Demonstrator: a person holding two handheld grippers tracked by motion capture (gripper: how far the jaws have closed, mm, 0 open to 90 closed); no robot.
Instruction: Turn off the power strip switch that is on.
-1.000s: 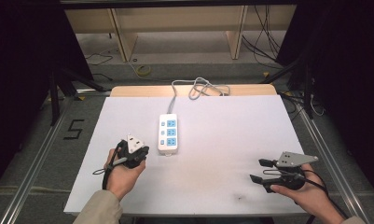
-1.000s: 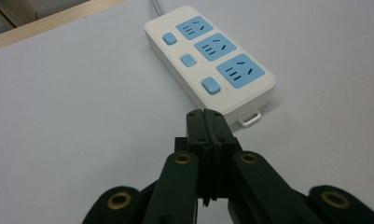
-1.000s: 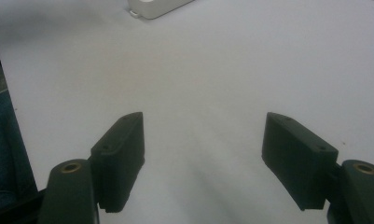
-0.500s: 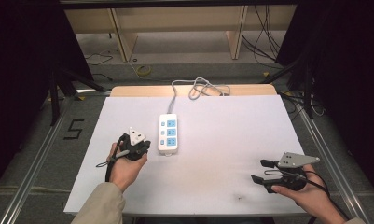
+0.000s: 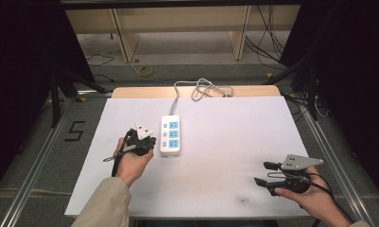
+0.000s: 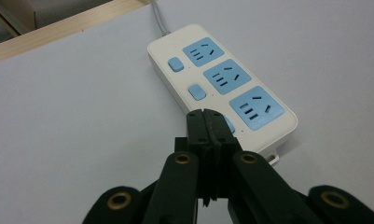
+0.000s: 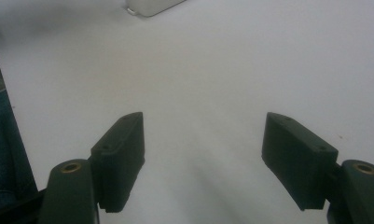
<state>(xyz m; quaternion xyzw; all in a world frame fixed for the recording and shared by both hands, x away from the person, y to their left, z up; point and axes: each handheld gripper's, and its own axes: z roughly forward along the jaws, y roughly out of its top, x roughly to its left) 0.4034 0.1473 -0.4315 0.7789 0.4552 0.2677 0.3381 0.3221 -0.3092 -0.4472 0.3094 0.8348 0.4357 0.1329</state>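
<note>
A white table [image 5: 225, 142] stands before a seated person whose forearms reach in from the near edge; a white power strip [image 5: 171, 135] with three blue sockets and small blue switches lies flat on it, left of the middle, its grey cable [image 5: 196, 88] looping off the far edge over a strip of bare wood.

The left gripper [image 5: 141, 142] sits just beside the strip's near left corner, held in the left hand [image 5: 130, 161]; its two black jaws are pressed together with nothing between them, and in the left gripper view the tips [image 6: 206, 122] hang over the strip's near end, by the lowest switch (whether they touch it I cannot tell).

The right gripper [image 5: 265, 173] rests low over the table's near right corner, well apart from the strip, in the right hand [image 5: 310, 198]; its jaws stand wide apart and hold nothing, with bare white surface between them [image 7: 203, 154].
</note>
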